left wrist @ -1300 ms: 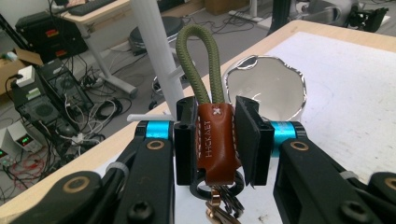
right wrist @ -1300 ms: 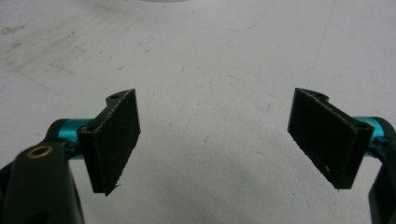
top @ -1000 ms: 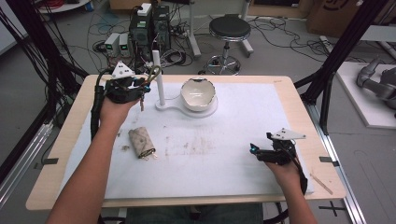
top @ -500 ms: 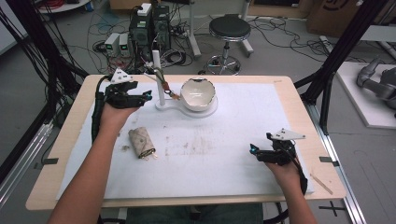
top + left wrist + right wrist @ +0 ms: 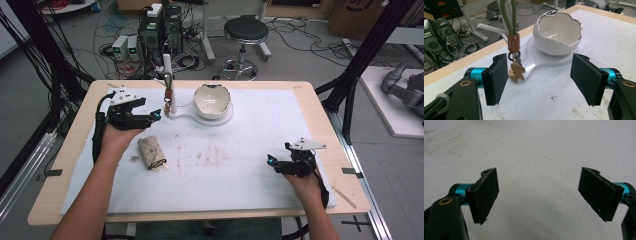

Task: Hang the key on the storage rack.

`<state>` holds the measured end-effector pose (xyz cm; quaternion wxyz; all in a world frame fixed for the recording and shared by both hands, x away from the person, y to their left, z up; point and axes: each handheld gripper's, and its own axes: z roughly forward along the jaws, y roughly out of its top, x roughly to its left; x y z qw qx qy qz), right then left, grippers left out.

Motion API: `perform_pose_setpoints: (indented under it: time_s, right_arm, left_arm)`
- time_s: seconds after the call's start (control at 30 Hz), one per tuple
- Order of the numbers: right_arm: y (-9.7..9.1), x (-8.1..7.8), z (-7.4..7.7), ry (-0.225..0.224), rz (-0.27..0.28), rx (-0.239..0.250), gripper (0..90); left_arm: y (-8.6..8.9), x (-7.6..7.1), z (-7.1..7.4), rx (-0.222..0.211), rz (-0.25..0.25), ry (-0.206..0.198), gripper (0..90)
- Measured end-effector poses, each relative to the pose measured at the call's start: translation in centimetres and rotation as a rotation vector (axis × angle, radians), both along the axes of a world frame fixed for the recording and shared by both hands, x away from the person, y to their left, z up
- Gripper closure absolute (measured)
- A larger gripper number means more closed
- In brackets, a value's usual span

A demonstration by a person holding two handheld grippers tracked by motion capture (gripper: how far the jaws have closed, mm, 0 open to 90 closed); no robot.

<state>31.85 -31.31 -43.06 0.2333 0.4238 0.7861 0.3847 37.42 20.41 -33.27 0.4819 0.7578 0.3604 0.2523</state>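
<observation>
Key chain hung on the stand. Your left gripper (image 5: pixel 150 116) stands just beside the white hook post (image 5: pixel 168 75), its jaws having just been opening and now spread wide with nothing between them. A second ago they were closed at the post; the key chain (image 5: pixel 513 47), with green loop, orange tag and brass charm, now hangs free from the hook above the white stand base (image 5: pixel 544 65), next to the egg-shaped bowl (image 5: pixel 212 100). Judged from this, the hanging step is done. The rolled key pouch (image 5: pixel 151 153) lies on the mat. Your right gripper (image 5: pixel 280 164) rests wide and empty.
</observation>
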Motion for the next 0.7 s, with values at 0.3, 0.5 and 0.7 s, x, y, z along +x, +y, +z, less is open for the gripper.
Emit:
perform_pose_setpoints:
  time_s: [0.3, 0.5, 0.7]
  right_arm:
    - [0.2, 0.3, -0.1, 0.002, 0.008, -0.004, 17.2]
    - [0.4, 0.2, -0.1, 0.003, 0.012, -0.008, 17.2]
    - [0.4, 0.4, -0.1, 0.005, 0.006, -0.009, 17.2]
  left_arm:
    - [1.2, -2.3, -2.1, -0.057, -0.044, 0.048, 25.6]
    - [2.9, -3.6, -3.8, -0.102, -0.033, 0.051, 23.4]
    - [4.3, -4.1, -4.9, -0.133, -0.014, 0.071, 20.0]
